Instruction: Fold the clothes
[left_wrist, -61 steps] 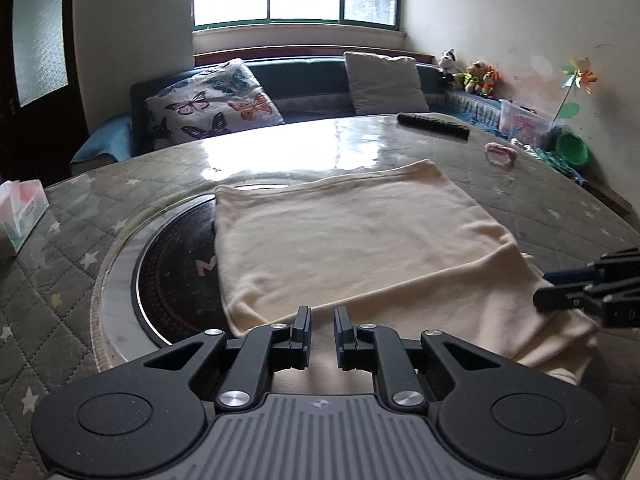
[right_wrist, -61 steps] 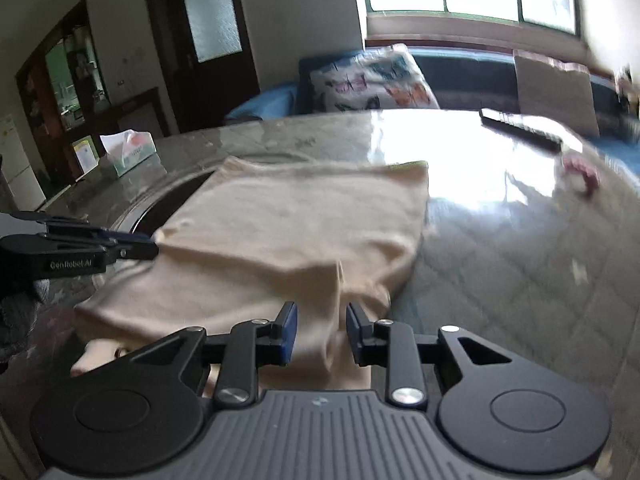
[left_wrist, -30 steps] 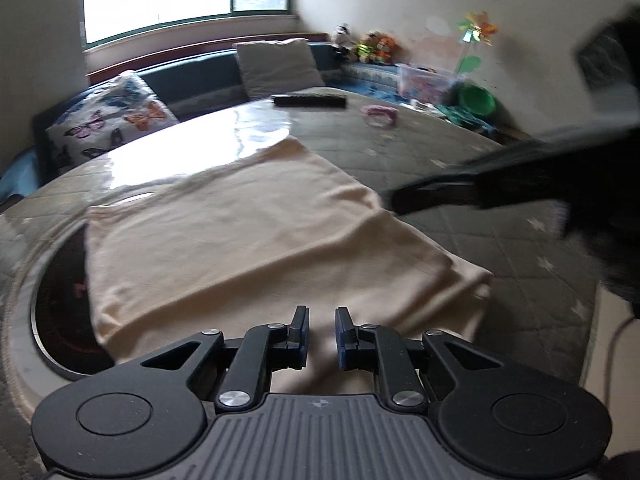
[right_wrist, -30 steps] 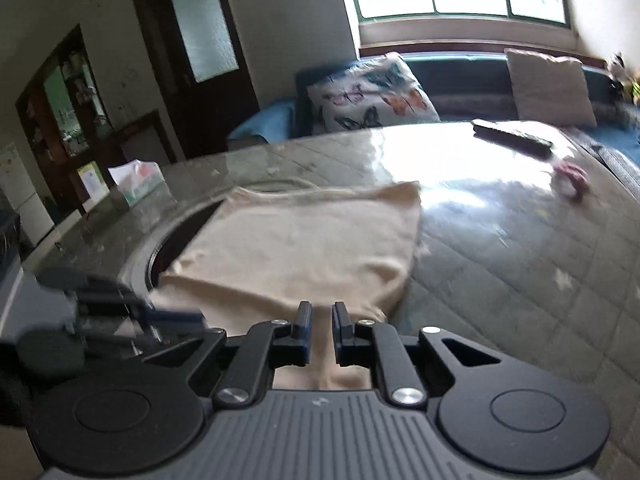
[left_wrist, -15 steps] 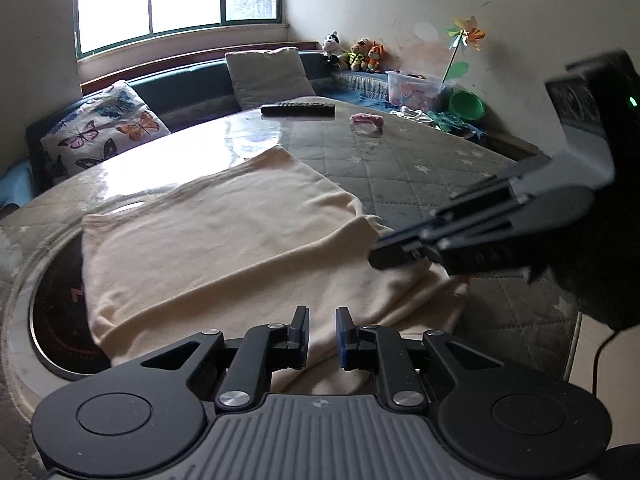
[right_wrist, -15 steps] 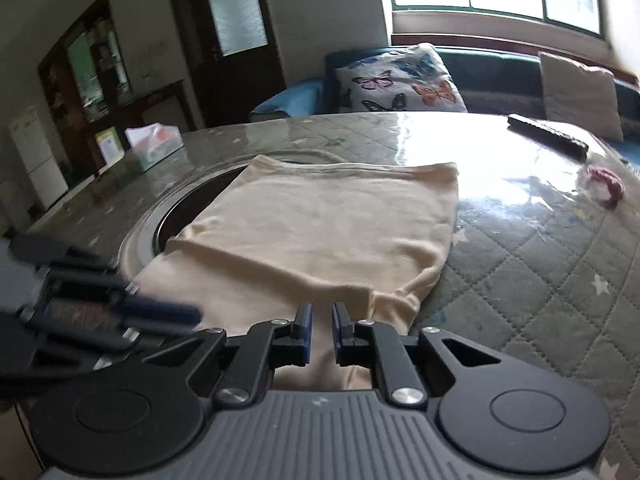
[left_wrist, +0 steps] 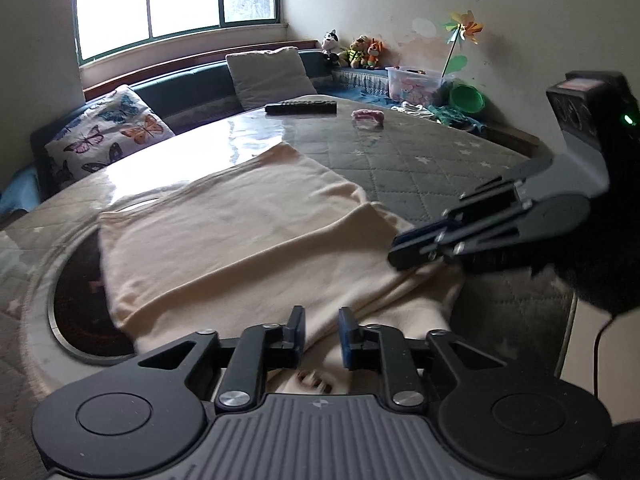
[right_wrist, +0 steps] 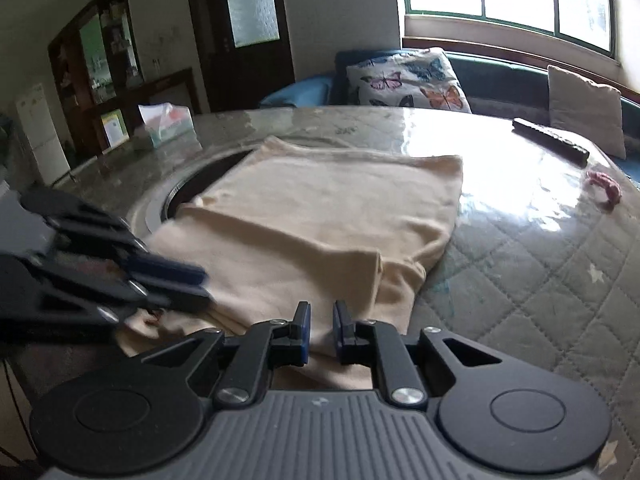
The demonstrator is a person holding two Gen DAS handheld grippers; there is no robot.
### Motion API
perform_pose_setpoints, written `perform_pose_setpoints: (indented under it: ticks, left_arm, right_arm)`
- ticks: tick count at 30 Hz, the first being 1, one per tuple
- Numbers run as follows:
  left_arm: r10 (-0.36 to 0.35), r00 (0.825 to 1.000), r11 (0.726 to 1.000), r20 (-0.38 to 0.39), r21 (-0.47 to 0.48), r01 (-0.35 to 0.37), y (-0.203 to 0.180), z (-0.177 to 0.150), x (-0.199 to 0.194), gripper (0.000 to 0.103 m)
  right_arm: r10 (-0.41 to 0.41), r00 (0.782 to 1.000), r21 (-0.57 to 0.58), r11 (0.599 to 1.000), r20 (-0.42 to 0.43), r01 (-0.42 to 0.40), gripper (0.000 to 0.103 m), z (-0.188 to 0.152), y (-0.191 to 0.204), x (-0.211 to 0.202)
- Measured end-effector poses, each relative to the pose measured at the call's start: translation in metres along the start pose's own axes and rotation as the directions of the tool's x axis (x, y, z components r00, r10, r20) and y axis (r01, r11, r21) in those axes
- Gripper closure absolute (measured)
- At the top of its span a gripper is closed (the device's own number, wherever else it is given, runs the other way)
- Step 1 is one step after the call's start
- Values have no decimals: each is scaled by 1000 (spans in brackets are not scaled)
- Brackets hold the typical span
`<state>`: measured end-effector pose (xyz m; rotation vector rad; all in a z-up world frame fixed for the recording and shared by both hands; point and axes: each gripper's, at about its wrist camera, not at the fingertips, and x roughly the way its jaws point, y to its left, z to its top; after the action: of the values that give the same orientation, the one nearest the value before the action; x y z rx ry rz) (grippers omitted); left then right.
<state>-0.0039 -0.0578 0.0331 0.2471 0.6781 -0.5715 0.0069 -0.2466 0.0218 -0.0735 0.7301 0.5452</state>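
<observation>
garment: I see a cream garment (left_wrist: 224,236) lying flat on the round table (left_wrist: 420,160), near hem folded over itself, just ahead of both tongs. Far part lies over the dark round inset (left_wrist: 76,300) in the tabletop.
left tongs: left gripper (left_wrist: 321,334) has its jaws opening, and the pads aren't pressing on anything. Near cloth edge lies below and between them.
right tongs: right gripper (right_wrist: 318,330) is nearly closed with a narrow gap. Cloth fold sits right in front; I can't tell if any fabric is pinched.
relative: right gripper sits off to the right of the left one, tips over the same near hem.
beyond: remote control (left_wrist: 301,107) and small pink item (left_wrist: 367,117) far past the garment; tissue box (right_wrist: 166,124) far left of the right tongs.
</observation>
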Motion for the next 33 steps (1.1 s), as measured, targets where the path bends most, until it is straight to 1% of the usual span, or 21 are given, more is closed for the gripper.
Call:
perform_pose_setpoints:
  ticks: [2, 3, 4, 6, 8, 10, 14, 16, 18, 22, 23, 24, 25, 26, 27, 28, 30, 32, 33]
  left_arm:
    - [10, 1000, 1000, 2, 30, -10, 0, -7, -11, 64]
    - [12, 1000, 999, 0, 47, -12, 0, -10, -16, 63]
    - [14, 1000, 998, -4, 63, -14, -1, -14, -20, 62]
    - [15, 1000, 995, -10, 94, -14, -4, -21, -26, 54]
    - [17, 1000, 991, -13, 136, -15, -10, -28, -31, 51]
    - [18, 1000, 984, -11, 176, -16, -15, -34, -34, 49]
    - [31, 999, 970, -8, 243, -29, -24, -43, -30, 48]
    - [51, 999, 957, -3, 287, -48, -28, -48, -27, 48]
    - [57, 998, 948, 0, 314, -54, -29, -51, -26, 48]
    - [70, 997, 942, 11, 328, -70, -26, -54, -24, 48]
    - [75, 997, 941, 14, 330, -75, -25, -54, -23, 49]
    - [78, 997, 940, 19, 332, -80, -24, -54, -21, 54]
    - [76, 997, 939, 25, 334, -79, -24, -54, -21, 57]
    - [76, 997, 938, 31, 337, -82, -24, -55, -20, 65]
    - [73, 996, 935, 42, 345, -83, -24, -55, -20, 76]
    - [66, 997, 934, 51, 347, -79, -25, -54, -21, 81]
    - [50, 996, 942, 70, 328, -71, -22, -51, -24, 92]
    - [50, 995, 954, 85, 290, -72, -16, -46, -25, 93]
    - [45, 995, 963, 89, 262, -68, -11, -42, -26, 93]
  right_arm:
    - [7, 1000, 5, 1000, 5, -7, 90, 0, -1, -3]
    - [9, 1000, 3, 1000, 8, -9, 87, 1, -1, -5]
    - [11, 1000, -2, 1000, 10, -11, 82, 1, -1, -6]
    - [15, 1000, -16, 1000, 10, -15, 79, 1, 2, -7]
    - [17, 1000, -42, 999, 6, -17, 79, 1, 6, -9]
    - [24, 1000, -71, 997, 2, -23, 71, 1, 9, -12]
    - [30, 1000, -125, 992, -5, -30, 68, 0, 15, -20]
    - [30, 1000, -151, 988, -9, -31, 67, -2, 17, -23]
    - [26, 1000, -174, 984, -13, -28, 67, -3, 19, -27]
    - [21, 1000, -200, 980, -19, -24, 67, -7, 19, -33]
    - [20, 1000, -208, 978, -23, -24, 66, -8, 19, -35]
    - [19, 999, -215, 976, -28, -24, 65, -9, 20, -35]
    - [18, 999, -223, 974, -33, -25, 65, -10, 20, -35]
    - [18, 999, -231, 973, -37, -26, 65, -11, 21, -35]
    - [17, 999, -243, 970, -42, -27, 63, -13, 22, -36]
    - [16, 999, -255, 967, -45, -27, 60, -15, 23, -36]
    - [26, 998, -273, 961, -51, -39, 58, -17, 25, -38]
    - [34, 998, -306, 951, -53, -48, 56, -19, 28, -42]
    - [35, 998, -321, 946, -52, -50, 51, -20, 29, -43]
